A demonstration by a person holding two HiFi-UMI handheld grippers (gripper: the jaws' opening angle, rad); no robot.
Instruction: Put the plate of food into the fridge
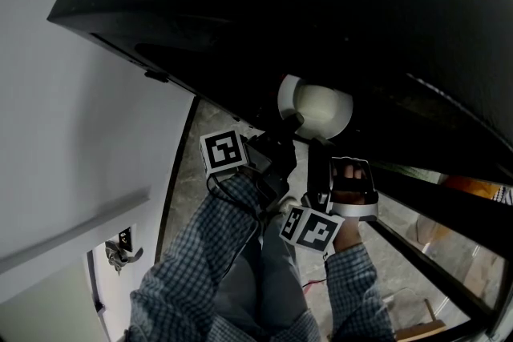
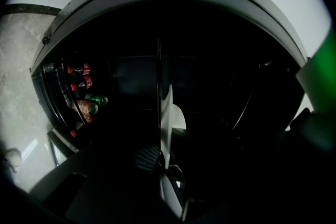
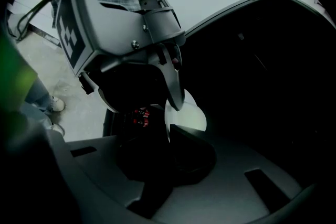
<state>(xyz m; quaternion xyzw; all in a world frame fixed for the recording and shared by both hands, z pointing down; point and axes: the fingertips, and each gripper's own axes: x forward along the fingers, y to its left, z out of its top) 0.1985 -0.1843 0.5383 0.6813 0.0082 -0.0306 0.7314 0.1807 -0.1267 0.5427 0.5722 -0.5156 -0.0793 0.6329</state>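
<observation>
While the plate (image 1: pixel 314 104) hangs at the dark fridge (image 1: pixel 240 20) mouth, on no shelf, head view: left tongs (image 1: pixel 286 123) and right tongs (image 1: pixel 318 142) meet its rim.
Left gripper view: tongs clamped on plate, seen edge-on.
Right gripper view: tongs seem pinched on the near rim.
Step, judged: insertion. Next calls for finding a shelf and keeping the plate level.

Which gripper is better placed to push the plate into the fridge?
Left. The left gripper is shut on the plate at its rim and aims into the fridge. The right gripper sits close by the plate; its grip is unclear.
</observation>
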